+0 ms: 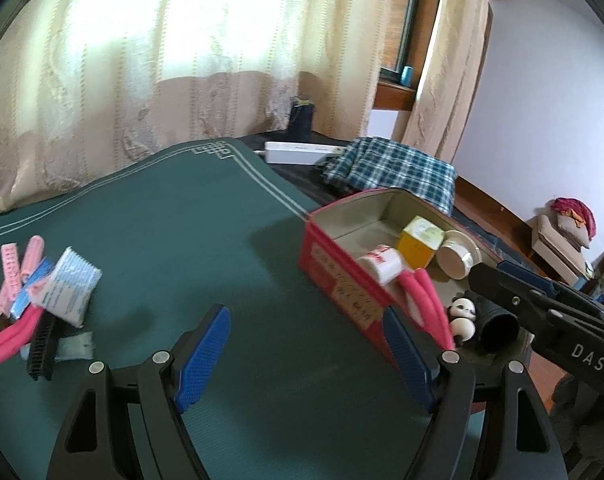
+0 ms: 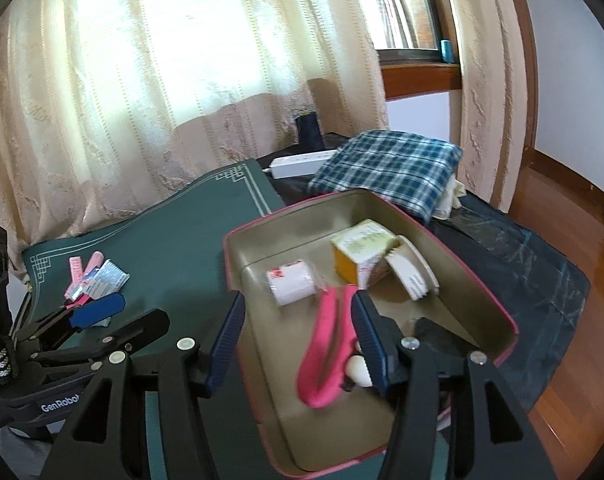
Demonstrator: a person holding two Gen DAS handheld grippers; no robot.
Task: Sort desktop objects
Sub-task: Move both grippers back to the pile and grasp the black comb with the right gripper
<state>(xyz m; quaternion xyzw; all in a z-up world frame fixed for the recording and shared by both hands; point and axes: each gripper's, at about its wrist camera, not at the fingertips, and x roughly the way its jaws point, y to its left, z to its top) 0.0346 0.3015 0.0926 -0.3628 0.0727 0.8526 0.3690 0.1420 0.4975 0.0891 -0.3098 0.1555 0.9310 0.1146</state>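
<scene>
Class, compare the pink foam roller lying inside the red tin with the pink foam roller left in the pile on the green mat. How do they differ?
The bent pink foam roller in the red tin lies folded in a U; the pink foam roller in the pile lies straight. The first rests inside the red metal tin; the second sits on the green mat among packets and a comb. Both are bright pink foam.

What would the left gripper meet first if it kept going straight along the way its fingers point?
Probably only the bare green mat: the left gripper is open with nothing between its fingers, the red tin lies to the right and the pile of small items to the left.
</scene>
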